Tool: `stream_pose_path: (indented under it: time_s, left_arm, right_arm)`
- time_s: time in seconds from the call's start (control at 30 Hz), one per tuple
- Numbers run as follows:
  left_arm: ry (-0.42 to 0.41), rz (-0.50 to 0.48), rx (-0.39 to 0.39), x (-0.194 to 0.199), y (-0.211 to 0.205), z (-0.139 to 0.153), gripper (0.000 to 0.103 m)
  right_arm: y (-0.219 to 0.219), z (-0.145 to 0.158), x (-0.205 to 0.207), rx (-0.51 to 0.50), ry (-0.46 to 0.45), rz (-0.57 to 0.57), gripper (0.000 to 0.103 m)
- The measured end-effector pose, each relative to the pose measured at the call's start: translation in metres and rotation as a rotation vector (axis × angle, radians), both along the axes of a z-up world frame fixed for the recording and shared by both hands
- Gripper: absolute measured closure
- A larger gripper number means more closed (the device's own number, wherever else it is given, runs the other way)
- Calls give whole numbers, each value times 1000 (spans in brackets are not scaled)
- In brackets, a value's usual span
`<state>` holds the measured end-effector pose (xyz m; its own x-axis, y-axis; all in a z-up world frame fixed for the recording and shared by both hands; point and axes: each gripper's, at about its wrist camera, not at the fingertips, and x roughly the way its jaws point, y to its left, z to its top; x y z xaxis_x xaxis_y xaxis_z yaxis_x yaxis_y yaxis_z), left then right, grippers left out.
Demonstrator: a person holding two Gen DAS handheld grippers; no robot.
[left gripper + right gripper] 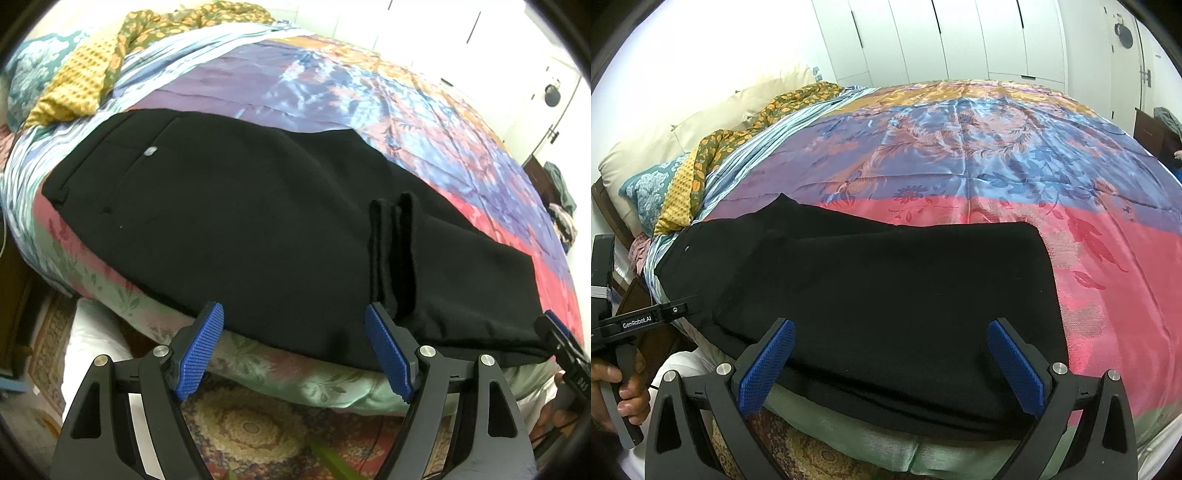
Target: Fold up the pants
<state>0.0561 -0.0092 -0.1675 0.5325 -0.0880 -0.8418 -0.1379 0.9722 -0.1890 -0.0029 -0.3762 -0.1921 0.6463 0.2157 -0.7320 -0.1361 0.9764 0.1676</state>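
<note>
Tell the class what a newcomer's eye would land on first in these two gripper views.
First, the black pants, laid lengthwise along the near edge of the bed, waistband to the left, a small raised pleat toward the leg end. Next, the shiny multicoloured bedspread beneath them. Low in each view are blue finger pads: the left gripper and right gripper are both open at the near edge, holding nothing.
</note>
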Motion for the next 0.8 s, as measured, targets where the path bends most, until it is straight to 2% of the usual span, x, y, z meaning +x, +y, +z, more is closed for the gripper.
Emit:
stream_pose_path:
  time_s: [0.43, 0.67, 0.73, 0.8]
  left_arm:
    - [16, 66, -39, 0, 21, -3, 22]
    - [25, 67, -50, -1, 28, -4, 22]
    - [20, 71, -85, -3, 38, -2, 22]
    - [-3, 112, -166, -10, 62, -1, 22]
  right_arm:
    - [-2, -5, 1, 8, 16, -8, 0]
    - [-3, -6, 1, 12, 23, -11, 0]
    - [-3, -6, 1, 12, 22, -11, 0]
    - [-4, -5, 0, 11, 16, -12, 0]
